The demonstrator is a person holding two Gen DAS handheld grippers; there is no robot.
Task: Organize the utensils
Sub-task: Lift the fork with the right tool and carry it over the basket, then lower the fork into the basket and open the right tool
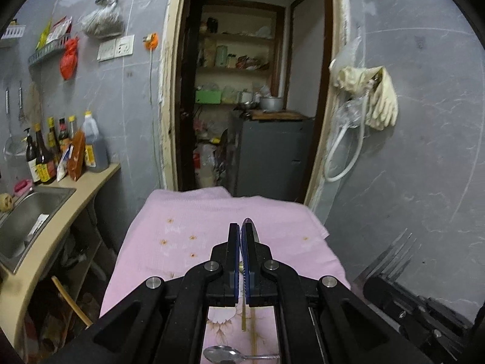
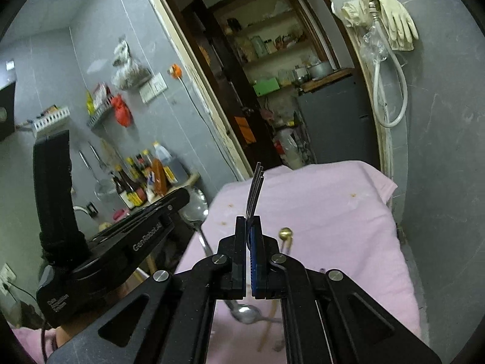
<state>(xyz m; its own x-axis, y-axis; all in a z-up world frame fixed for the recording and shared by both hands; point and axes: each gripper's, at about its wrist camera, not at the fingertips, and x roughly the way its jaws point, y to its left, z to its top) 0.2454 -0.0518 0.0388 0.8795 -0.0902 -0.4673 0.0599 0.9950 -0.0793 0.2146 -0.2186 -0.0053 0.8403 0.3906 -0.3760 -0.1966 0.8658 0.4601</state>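
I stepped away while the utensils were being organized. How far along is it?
Nothing looks sorted yet. In hand: the left gripper clamps a spoon, and the right gripper clamps a fork. Left: a spoon on the pink cloth and a brass-tipped stick.

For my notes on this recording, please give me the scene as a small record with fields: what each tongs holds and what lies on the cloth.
left tongs: shut on a large spoon, bowl pointing forward
right tongs: shut on a fork, tines forward
surface: pink cloth over a table
loose on cloth: small spoon, gold-coloured utensil
left of table: sink, sauce bottles
behind: open doorway to a pantry
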